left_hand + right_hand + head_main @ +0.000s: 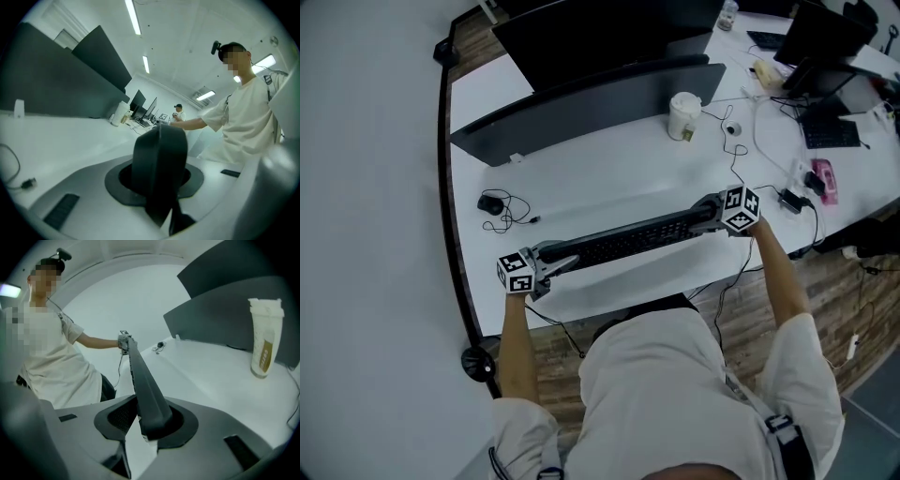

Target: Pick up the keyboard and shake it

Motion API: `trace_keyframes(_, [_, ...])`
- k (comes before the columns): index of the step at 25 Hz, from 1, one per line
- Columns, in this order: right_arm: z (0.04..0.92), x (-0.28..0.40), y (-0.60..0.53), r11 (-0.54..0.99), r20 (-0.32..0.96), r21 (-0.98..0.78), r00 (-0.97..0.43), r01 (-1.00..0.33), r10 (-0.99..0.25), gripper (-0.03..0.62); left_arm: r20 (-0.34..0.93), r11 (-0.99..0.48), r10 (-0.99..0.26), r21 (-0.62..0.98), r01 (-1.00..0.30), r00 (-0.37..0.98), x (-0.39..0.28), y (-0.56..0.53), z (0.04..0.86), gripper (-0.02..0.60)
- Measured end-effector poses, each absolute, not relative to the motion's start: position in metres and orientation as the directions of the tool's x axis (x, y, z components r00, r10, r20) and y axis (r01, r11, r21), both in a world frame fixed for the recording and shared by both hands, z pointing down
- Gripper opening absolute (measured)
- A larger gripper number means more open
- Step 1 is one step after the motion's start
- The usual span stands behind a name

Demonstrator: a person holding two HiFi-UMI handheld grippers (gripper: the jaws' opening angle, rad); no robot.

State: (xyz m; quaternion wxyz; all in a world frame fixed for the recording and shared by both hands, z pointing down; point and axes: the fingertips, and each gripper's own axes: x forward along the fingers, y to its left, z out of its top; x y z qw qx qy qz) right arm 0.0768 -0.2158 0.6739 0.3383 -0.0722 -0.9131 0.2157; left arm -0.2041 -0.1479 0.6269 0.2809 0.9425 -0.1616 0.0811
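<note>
A long black keyboard point(628, 242) hangs above the white desk point(609, 173), held at both ends and tilted on edge. My left gripper point(558, 265) is shut on its left end. In the left gripper view that end point(159, 157) fills the space between the jaws of the left gripper point(157, 190). My right gripper point(705, 217) is shut on the right end. In the right gripper view the keyboard point(143, 380) runs away from the right gripper point(150, 423) toward the other hand, its edge seated between the pads.
A dark monitor and a grey panel point(581, 103) stand along the back of the desk. A white cup point(683, 116) is beside them. A black mouse with a coiled cable point(490, 202) lies at the left. Cables, a pink item point(823, 178) and other gear sit at the right.
</note>
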Motion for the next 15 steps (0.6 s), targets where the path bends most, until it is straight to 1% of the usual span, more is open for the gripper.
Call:
trace_keyframes(4, [0.654,0.081,-0.219,0.959,0.696,-0.273,-0.671,0.078,0.253,0.116,0.277,-0.875,-0.255,0.342,-0.343,0.927,-0.200,-0.160,0.598,0.106])
trace_keyframes(8, [0.630,0.085,-0.240,0.988,0.782,-0.097,-0.605,0.122,0.152,0.103,0.293,-0.928,-0.285,0.155,-0.339,0.913,-0.193,-0.176,0.562,0.109])
trace_keyframes(12, [0.585,0.082,-0.266,0.989,0.796,0.080,-0.605,0.123,0.011,0.101,0.326,-0.939,-0.340,-0.059,-0.340,0.882,-0.189,-0.189,0.527,0.109])
trace_keyframes(15, [0.545,0.079,-0.287,0.966,0.787,0.227,-0.607,0.124,-0.107,0.101,0.317,-0.918,-0.392,-0.198,-0.344,0.864,-0.190,-0.199,0.500,0.120])
